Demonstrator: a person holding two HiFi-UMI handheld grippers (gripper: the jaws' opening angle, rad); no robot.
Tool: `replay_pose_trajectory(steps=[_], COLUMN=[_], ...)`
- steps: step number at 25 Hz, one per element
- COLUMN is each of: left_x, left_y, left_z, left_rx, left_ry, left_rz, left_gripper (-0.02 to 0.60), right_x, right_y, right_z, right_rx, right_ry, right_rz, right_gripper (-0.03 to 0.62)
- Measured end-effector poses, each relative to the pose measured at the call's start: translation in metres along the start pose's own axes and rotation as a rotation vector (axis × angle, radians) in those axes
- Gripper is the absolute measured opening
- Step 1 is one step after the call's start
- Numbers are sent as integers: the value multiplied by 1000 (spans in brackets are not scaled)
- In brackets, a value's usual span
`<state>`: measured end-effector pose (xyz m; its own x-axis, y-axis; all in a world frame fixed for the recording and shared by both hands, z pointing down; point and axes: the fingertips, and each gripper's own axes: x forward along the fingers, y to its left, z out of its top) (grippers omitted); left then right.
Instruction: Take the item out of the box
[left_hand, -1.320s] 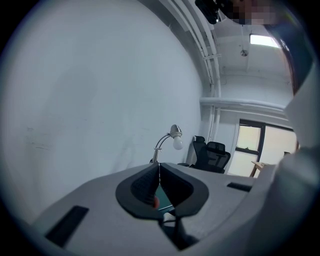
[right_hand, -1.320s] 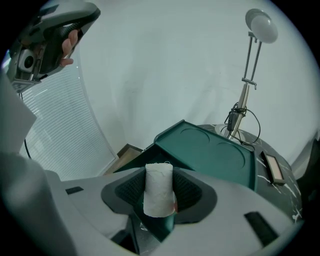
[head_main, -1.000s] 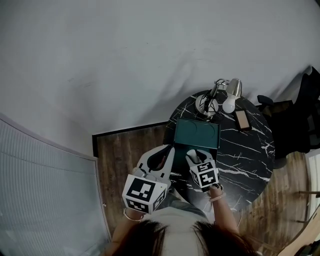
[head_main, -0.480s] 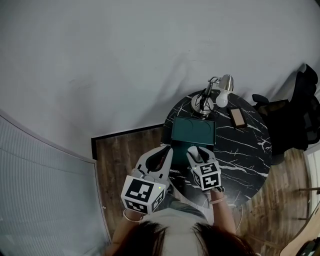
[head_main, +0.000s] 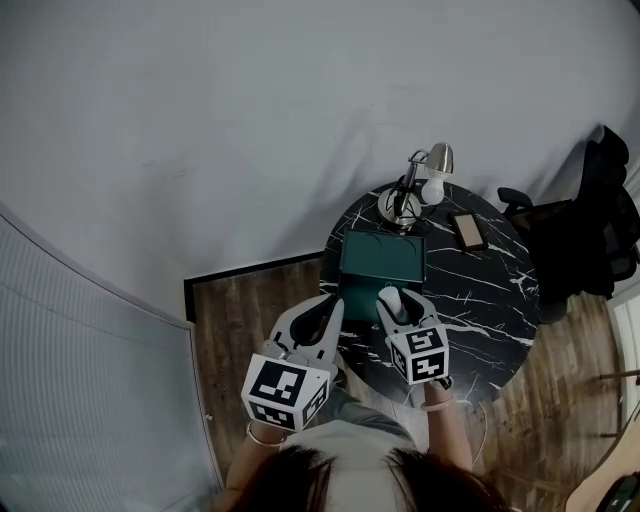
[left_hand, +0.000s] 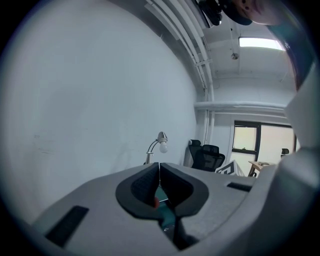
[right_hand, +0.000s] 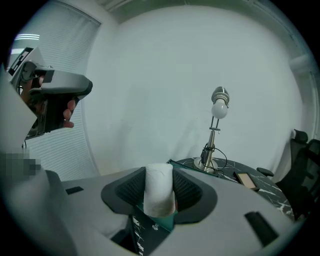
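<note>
The right gripper (head_main: 392, 303) clamps the white roll (right_hand: 158, 190), long axis upright, over the near edge of the green box (head_main: 382, 258). The left gripper (head_main: 328, 312), jaws together and empty, sits left of the box.

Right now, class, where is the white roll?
The white roll is clamped in the right gripper, centre-right in the head view, at the green box's near edge.

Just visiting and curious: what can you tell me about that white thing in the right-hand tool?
The white roll is a stubby cylinder, matte and soft-looking, perhaps rolled cloth or paper. It stands upright between the dark ribbed pads of the right gripper, which clamp both its sides, over the near edge of the green box.
</note>
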<state>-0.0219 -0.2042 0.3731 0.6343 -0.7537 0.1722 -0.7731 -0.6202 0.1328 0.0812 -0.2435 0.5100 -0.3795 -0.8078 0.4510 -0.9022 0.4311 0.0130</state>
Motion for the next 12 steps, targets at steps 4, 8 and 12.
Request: replay_pose_trajectory(steps=[4,8,12], left_x=[-13,-25,-36], left_y=[-9,-16,-24], left_z=[0,-1,0], left_rx=[8,15,22], left_ry=[-11,-21,-32], left_rz=[4,10,14], left_gripper=[12,12,12], right_x=[-15,-29,-42], right_y=[4,10,16], right_z=[6,12,19], right_rx=[-11,-15,-25], right_ry=[-31,-64,-92], right_rz=[-8,-13,-13], right_gripper=[184,184,184])
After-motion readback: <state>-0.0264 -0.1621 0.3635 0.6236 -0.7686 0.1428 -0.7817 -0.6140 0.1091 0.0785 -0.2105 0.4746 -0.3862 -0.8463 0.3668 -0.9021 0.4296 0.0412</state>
